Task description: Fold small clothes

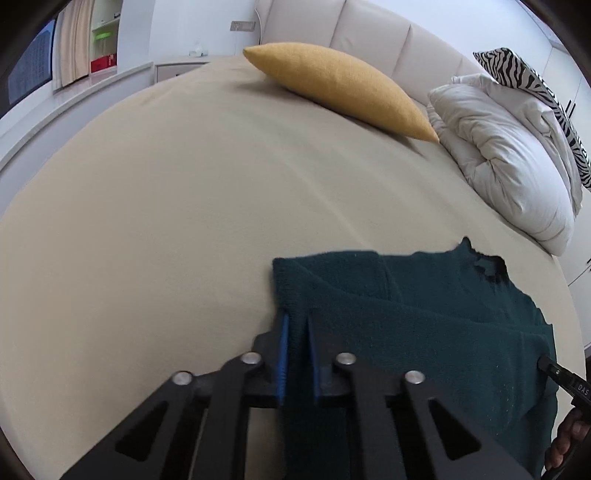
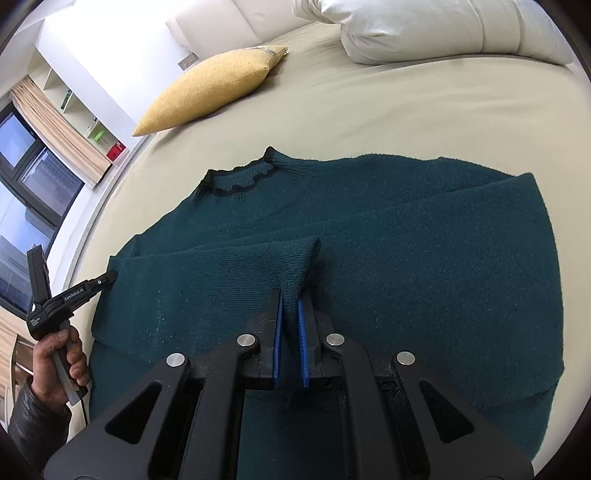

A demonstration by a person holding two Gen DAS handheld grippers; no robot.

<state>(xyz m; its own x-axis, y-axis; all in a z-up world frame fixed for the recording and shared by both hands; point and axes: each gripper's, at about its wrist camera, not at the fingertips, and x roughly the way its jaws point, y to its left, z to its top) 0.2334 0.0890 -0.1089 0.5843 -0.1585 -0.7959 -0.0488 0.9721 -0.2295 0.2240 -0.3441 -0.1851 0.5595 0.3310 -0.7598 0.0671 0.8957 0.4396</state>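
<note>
A dark green knitted sweater [image 2: 406, 229] lies on the beige bed, collar [image 2: 240, 179] toward the pillows, one sleeve folded across its body. My left gripper [image 1: 297, 325] is shut on the sweater's left edge [image 1: 291, 291]. It also shows in the right wrist view [image 2: 107, 277] at the sweater's left corner, held by a hand. My right gripper [image 2: 291, 299] is shut on a pinched-up fold of the sweater's lower part [image 2: 299, 258]. Its tip shows at the right edge of the left wrist view [image 1: 546, 363].
A beige bed sheet [image 1: 184, 192] covers the bed. A yellow cushion [image 1: 343, 85] lies near the headboard [image 1: 369, 29]. A white duvet [image 1: 509, 155] and a zebra-print pillow [image 1: 535, 81] are piled at the right. A window and shelves stand to the left.
</note>
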